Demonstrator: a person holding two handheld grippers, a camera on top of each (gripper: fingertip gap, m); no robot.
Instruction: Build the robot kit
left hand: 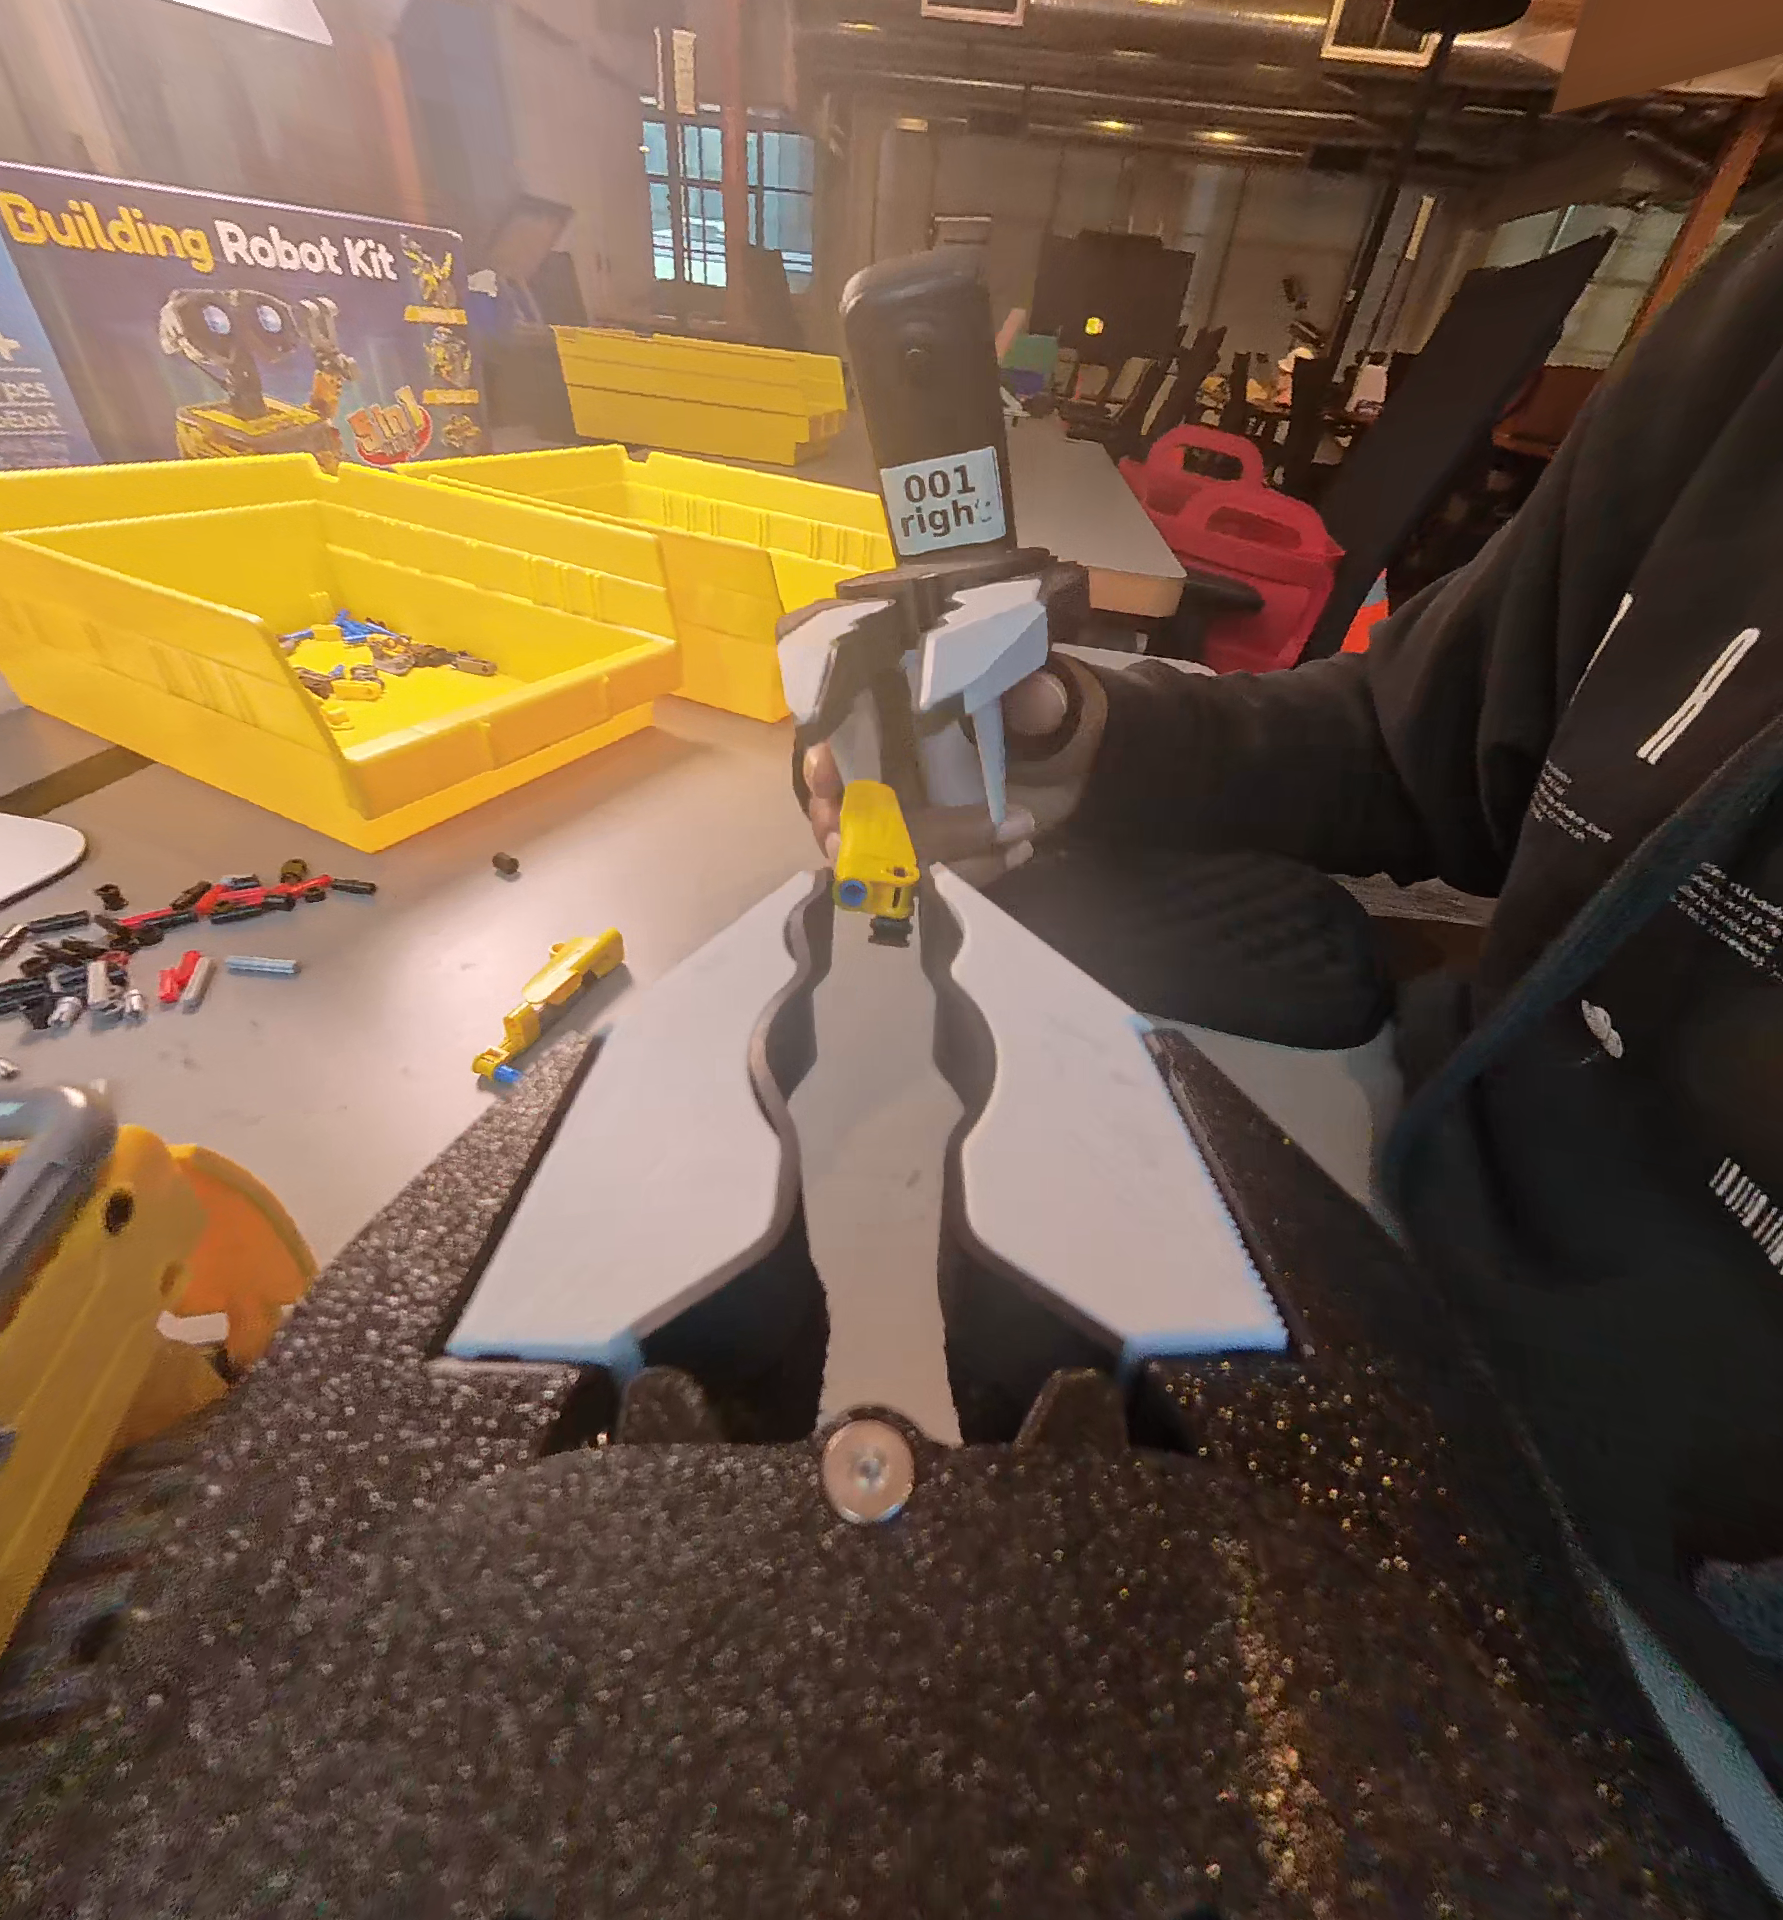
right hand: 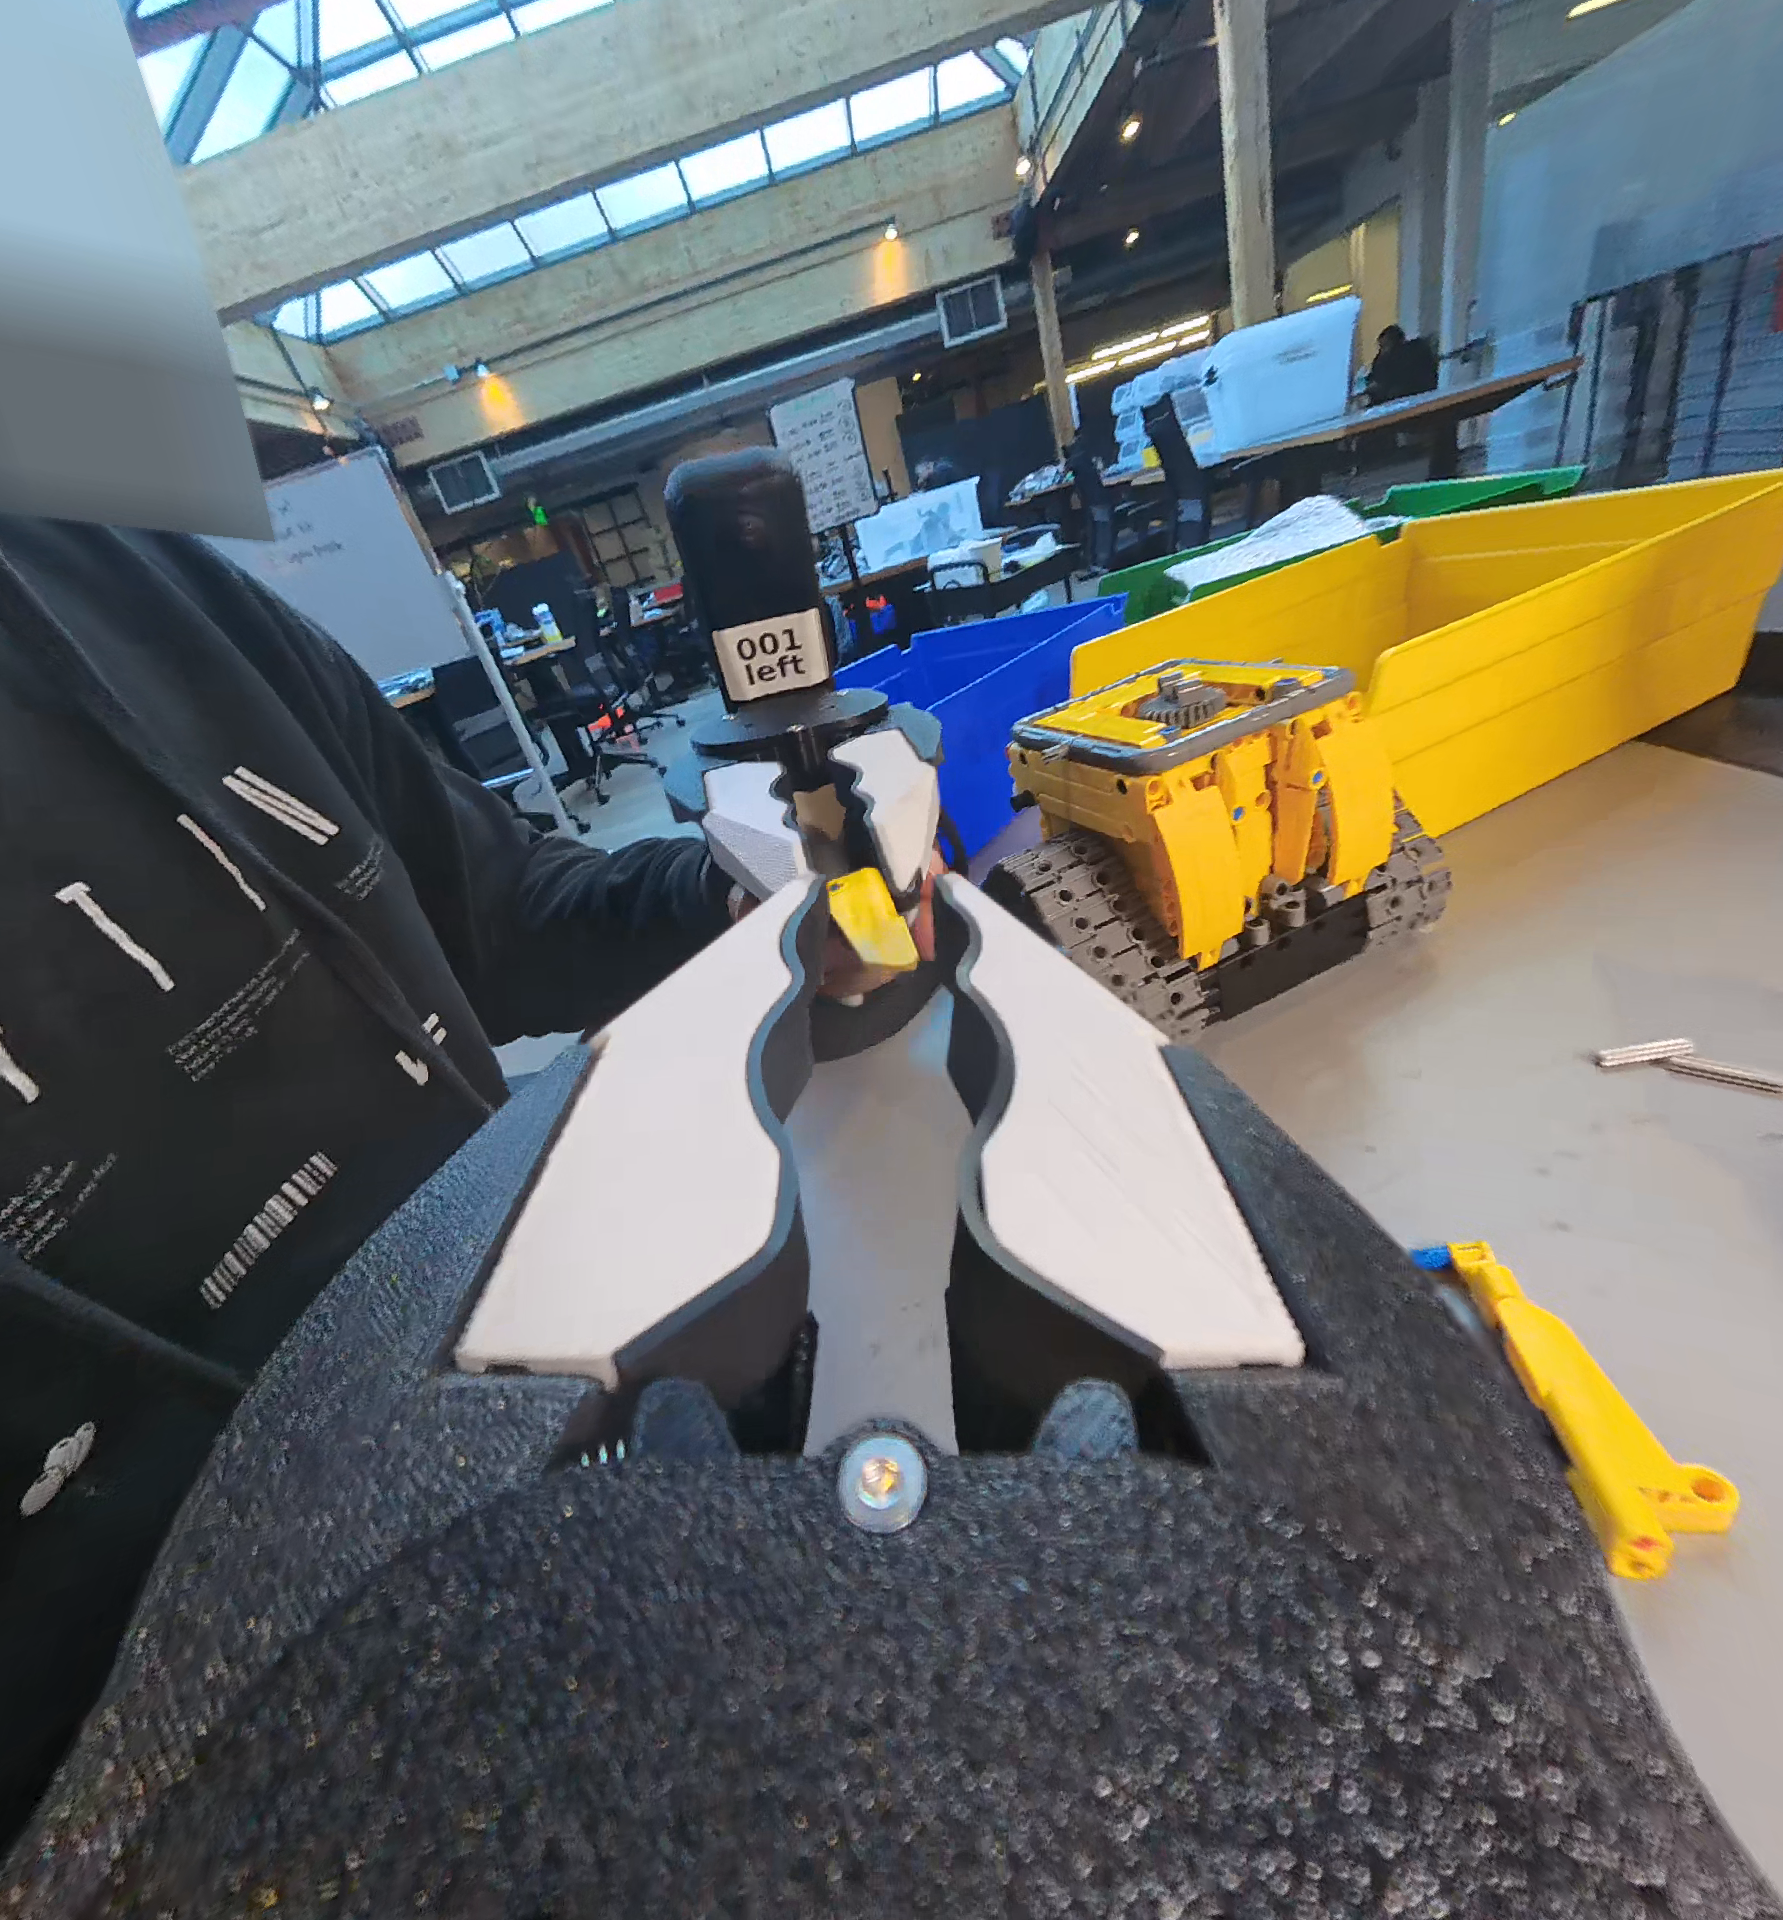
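We are holding both grippers tip to tip over the grey table (left hand: pixel 367 1091), and a small yellow brick piece (left hand: pixel 871 847) is sitting right where they meet. Our left gripper (left hand: pixel 874 894) is pinching the piece's lower end, where there is a blue pin, with its jaws drawn narrow. Our right gripper (right hand: pixel 871 904) is facing it from the other side, jaws equally narrow, but we cannot tell whether it is actually gripping the piece or just touching it. To the left, a second yellow piece (left hand: pixel 551 997) is lying on the table beside a scatter of small black and red parts (left hand: pixel 128 951), with yellow bins (left hand: pixel 347 634) behind. A yellow tracked toy robot (right hand: pixel 1219 831) is standing just beyond the grippers.
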